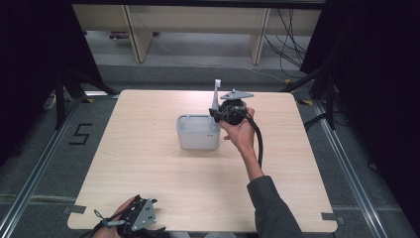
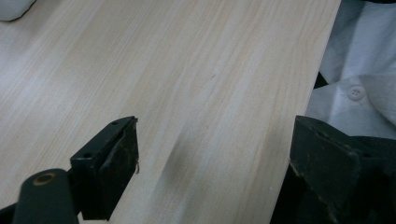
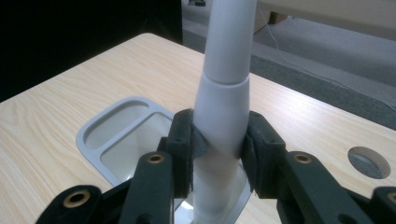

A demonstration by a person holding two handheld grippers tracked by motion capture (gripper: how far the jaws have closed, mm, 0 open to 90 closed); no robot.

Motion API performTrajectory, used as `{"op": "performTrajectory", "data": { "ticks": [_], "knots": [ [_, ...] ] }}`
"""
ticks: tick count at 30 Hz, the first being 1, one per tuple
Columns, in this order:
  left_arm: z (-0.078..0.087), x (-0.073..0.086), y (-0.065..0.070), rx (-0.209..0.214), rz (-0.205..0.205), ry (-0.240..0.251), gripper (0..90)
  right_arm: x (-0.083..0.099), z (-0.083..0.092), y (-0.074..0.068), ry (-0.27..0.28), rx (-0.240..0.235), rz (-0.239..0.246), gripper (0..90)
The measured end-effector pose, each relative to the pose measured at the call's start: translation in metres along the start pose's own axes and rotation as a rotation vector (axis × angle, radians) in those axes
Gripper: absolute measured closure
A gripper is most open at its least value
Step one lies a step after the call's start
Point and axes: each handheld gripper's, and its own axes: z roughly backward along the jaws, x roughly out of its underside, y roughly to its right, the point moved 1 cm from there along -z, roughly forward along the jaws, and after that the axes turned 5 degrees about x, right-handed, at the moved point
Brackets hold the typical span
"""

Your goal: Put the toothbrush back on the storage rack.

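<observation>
While gripped, tool (image 3: 223,107) above caddy rim (image 3: 93,135)

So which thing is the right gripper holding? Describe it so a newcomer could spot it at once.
Start at the wooden table and find the grey compartmented container near its middle. Above the container's right end, the right gripper clamps a pale grey-white handled tool. It stands upright, a slim jointed shaft.
</observation>
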Motion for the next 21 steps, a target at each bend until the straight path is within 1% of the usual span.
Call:
{"op": "performTrajectory", "data": {
  "ticks": [1,2,4,5,6,7,8,9,11,12,13,14,15,17,18,19,20,21],
  "knots": [
    [0.000,0.000,0.000,0.001,-0.002,0.001,15.3,0.001,-0.001,-0.001,-0.001,0.002,-0.008,66.5],
    [0.000,0.000,0.000,0.000,-0.005,-0.001,15.2,0.002,-0.001,0.000,-0.006,0.005,0.010,66.5],
    [0.000,0.000,0.000,0.000,-0.003,0.001,15.2,0.004,-0.003,0.000,-0.009,0.007,0.009,66.5],
    [0.000,0.000,0.000,0.000,-0.001,0.001,15.2,0.005,-0.004,0.000,-0.010,0.003,0.007,66.6],
    [0.000,0.000,0.000,0.000,-0.003,0.001,15.3,0.007,-0.005,-0.001,-0.015,0.000,-0.007,66.6],
    [0.000,0.000,0.000,0.000,-0.003,0.001,15.2,0.008,-0.006,0.000,-0.015,0.005,0.008,66.6],
    [0.000,0.000,0.000,0.001,-0.003,0.000,15.3,0.009,-0.007,-0.002,-0.021,0.010,-0.016,66.6],
    [0.000,0.000,0.000,0.001,-0.003,-0.003,15.3,0.010,-0.008,0.001,-0.022,0.006,0.018,66.6],
    [0.000,0.000,0.000,0.000,-0.004,-0.002,15.2,0.011,-0.008,0.000,-0.027,0.011,0.013,66.6],
    [0.000,0.000,0.000,0.001,-0.004,-0.001,15.2,0.012,-0.010,0.001,-0.020,0.006,0.027,66.6],
    [0.000,0.000,0.000,0.001,-0.004,0.000,15.3,0.013,-0.010,0.000,-0.030,0.011,0.021,66.6],
    [0.000,0.000,0.000,0.000,-0.005,-0.002,15.2,0.013,-0.011,-0.001,-0.027,0.010,0.010,66.6],
    [0.000,0.000,0.000,0.001,-0.002,-0.003,15.3,0.014,-0.011,-0.001,-0.036,0.011,0.013,66.6],
    [0.000,0.000,0.000,0.002,-0.004,-0.002,15.2,0.015,-0.012,-0.001,-0.037,0.014,0.023,66.7],
    [0.000,0.000,0.000,0.002,-0.005,-0.001,15.3,0.016,-0.014,-0.001,-0.030,0.016,0.040,66.7],
    [0.000,0.000,0.000,0.002,-0.006,-0.001,15.3,0.016,-0.013,-0.001,-0.041,0.024,0.039,66.7],
    [0.000,0.000,0.000,0.002,-0.005,-0.002,15.3,0.017,-0.014,0.000,-0.038,0.025,0.052,66.7],
    [0.000,0.000,0.000,0.000,-0.005,-0.003,15.2,0.018,-0.015,-0.002,-0.032,0.029,0.033,66.8]
  ]
}}
